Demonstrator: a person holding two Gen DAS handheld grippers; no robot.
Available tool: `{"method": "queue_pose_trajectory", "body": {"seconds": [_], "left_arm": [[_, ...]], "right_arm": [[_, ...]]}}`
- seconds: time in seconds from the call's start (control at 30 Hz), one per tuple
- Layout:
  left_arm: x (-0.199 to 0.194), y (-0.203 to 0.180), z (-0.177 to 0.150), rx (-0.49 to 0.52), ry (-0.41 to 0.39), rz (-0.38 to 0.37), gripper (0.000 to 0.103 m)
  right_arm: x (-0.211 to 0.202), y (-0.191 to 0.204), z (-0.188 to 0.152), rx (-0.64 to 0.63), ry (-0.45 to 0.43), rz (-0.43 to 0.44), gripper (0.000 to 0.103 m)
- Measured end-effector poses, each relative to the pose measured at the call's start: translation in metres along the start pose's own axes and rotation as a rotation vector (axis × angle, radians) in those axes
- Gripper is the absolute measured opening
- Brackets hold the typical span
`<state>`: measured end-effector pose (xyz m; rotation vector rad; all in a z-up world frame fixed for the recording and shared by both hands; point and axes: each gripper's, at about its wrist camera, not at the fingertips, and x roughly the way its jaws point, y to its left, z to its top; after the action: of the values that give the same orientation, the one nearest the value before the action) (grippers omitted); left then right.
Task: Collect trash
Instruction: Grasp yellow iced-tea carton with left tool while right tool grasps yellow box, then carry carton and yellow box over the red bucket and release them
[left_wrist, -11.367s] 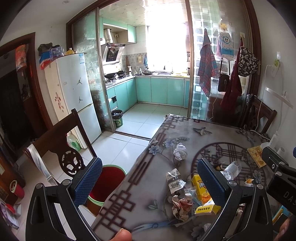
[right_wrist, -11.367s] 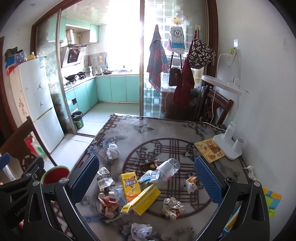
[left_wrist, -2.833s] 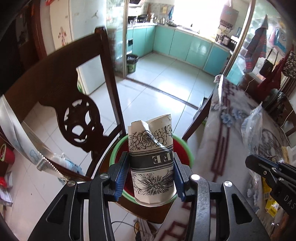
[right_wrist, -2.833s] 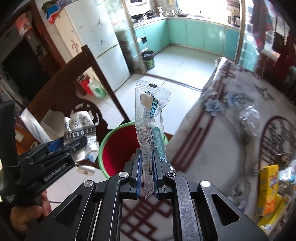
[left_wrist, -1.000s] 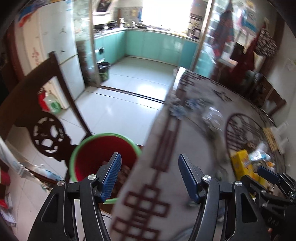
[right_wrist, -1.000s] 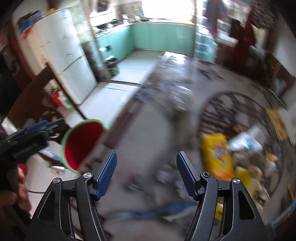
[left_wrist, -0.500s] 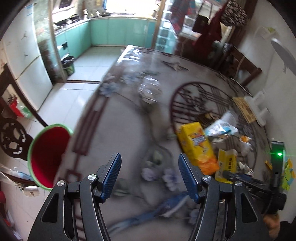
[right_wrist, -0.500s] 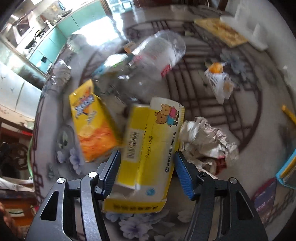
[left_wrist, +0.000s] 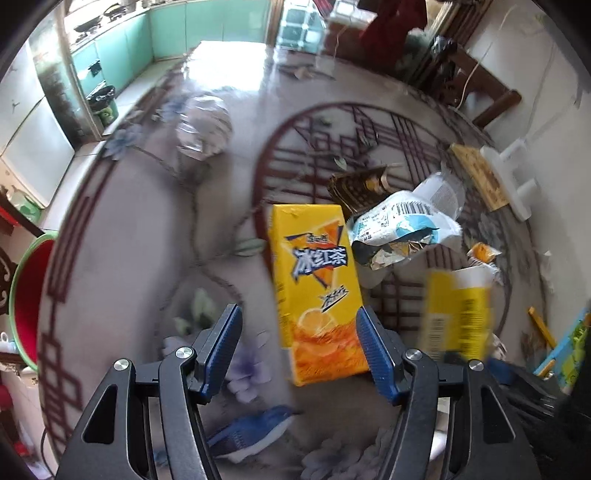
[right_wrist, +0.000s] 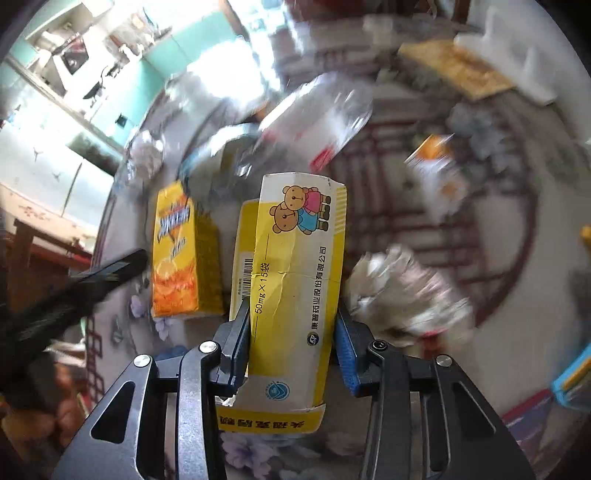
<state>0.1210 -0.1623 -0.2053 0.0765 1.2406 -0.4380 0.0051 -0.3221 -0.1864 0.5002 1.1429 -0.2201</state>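
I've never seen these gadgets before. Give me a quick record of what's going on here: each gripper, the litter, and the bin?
right gripper: jaws have just been closing, pads now against the yellow-and-white medicine box
left gripper: open, straddling the near end of the orange iced-tea carton, not pressing it
other litter: crumpled paper, clear plastic bottle, snack wrapper
bin: red bucket, beside the table

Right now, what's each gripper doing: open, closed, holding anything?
Left gripper: open, straddling the orange iced tea carton, pads not pressing it.
Right gripper: jaws have just been closing, now shut on the yellow medicine box.
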Motion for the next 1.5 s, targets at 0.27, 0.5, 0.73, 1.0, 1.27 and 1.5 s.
{"method": "queue_pose_trajectory", "body": {"seconds": [0.27,0.5,0.73,1.0,1.27,1.5], "left_arm": [[0.047,-0.014,0.005,-0.001,0.076,0.007,0.064],[0.046,0.001,0.003,-0.007,0.055,-0.04,0.062],[-0.011,0.031,-0.005,0.0,-0.057,-0.031,0.062],[-0.086,0.077,-0.015,-0.029,-0.202,0.009,0.062],[-0.139,0.126,-0.021,-0.073,-0.31,0.057,0.062],[-0.175,0.17,-0.027,-0.096,-0.378,0.084,0.062]], "right_arm": [[-0.014,-0.007,0.0,0.01,-0.019,0.018,0.039],[-0.01,0.001,0.006,-0.005,-0.024,0.024,0.039],[-0.015,0.03,0.012,-0.068,-0.054,0.027,0.039],[-0.023,0.092,0.019,-0.198,-0.111,0.022,0.039],[-0.036,0.147,0.026,-0.284,-0.192,0.016,0.039],[-0.053,0.185,0.028,-0.335,-0.285,-0.007,0.04]]}}
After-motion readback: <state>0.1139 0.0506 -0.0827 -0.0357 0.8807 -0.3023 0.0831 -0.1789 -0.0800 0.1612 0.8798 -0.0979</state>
